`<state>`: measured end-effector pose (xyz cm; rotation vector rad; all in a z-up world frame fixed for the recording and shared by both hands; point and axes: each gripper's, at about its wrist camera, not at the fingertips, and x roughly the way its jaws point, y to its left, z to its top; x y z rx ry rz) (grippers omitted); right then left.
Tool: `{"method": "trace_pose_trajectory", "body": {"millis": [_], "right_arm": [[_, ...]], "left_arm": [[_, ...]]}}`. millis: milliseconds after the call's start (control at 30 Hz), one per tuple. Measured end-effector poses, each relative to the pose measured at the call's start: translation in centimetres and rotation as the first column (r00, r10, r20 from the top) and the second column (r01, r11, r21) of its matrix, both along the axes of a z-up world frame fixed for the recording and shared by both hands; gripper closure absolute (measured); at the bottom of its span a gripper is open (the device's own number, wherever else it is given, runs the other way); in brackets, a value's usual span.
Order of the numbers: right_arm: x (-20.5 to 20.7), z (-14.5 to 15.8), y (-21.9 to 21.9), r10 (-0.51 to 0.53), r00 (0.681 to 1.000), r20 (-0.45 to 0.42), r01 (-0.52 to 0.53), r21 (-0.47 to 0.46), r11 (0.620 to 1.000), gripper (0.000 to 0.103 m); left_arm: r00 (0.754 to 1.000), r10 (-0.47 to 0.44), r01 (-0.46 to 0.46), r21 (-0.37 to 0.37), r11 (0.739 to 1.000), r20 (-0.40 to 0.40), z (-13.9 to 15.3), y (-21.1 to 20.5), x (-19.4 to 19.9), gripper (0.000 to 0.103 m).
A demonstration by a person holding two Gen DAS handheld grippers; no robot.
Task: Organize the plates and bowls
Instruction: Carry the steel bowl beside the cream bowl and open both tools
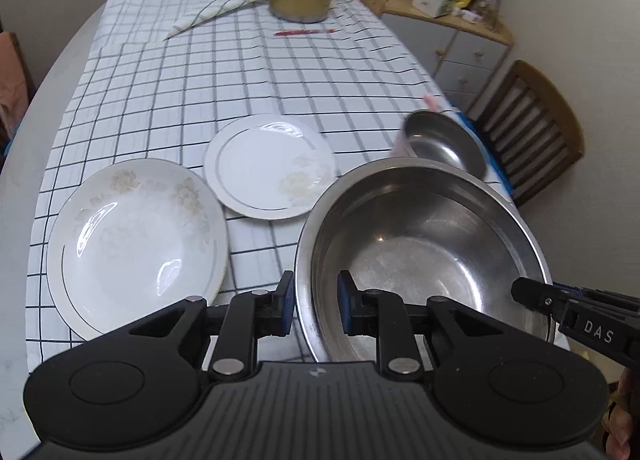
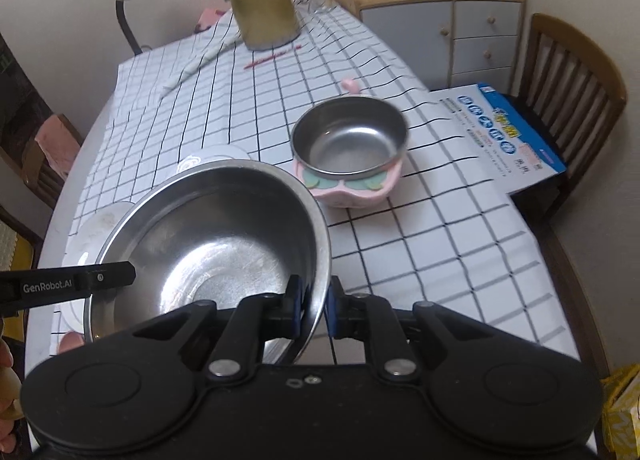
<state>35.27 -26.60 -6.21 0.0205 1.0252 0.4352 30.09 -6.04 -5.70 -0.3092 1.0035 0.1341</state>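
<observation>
We pinch the large steel bowl (image 1: 424,256) at opposite rims, left gripper (image 1: 313,300) and right gripper (image 2: 311,306) both clamped on it. The bowl looks stiff, light and slick, so its thin rim is our only hold. The fragile china plates (image 1: 136,236) lie just beside it.

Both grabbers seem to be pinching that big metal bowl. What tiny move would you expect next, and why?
Probably a short lift straight up. The left gripper and right gripper each straddle the rim of the big bowl on opposite sides, so it looks held. The small bowl sits just beyond, in its pink holder, and the plates lie alongside, so rising first should avoid knocking them.
</observation>
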Motion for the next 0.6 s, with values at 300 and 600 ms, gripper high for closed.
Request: {"method": "trace_pose_trajectory", "body": {"millis": [300,600], "right_arm": [[-5.2,3.2,-6.0,-0.075,0.996,0.050,0.074,0.015,0.997,0.090],[-8.6,2.9,-13.4,-0.161,0.985,0.058,0.161,-0.003,0.987,0.090]], "left_arm": [[0.983,-0.170,0.172,-0.032,0.985,0.070,2.7,-5.2,-4.0,0.082],[0.938,-0.341,0.343,-0.027,0.939,0.060,1.8,-12.1,-5.5,0.082]]}}
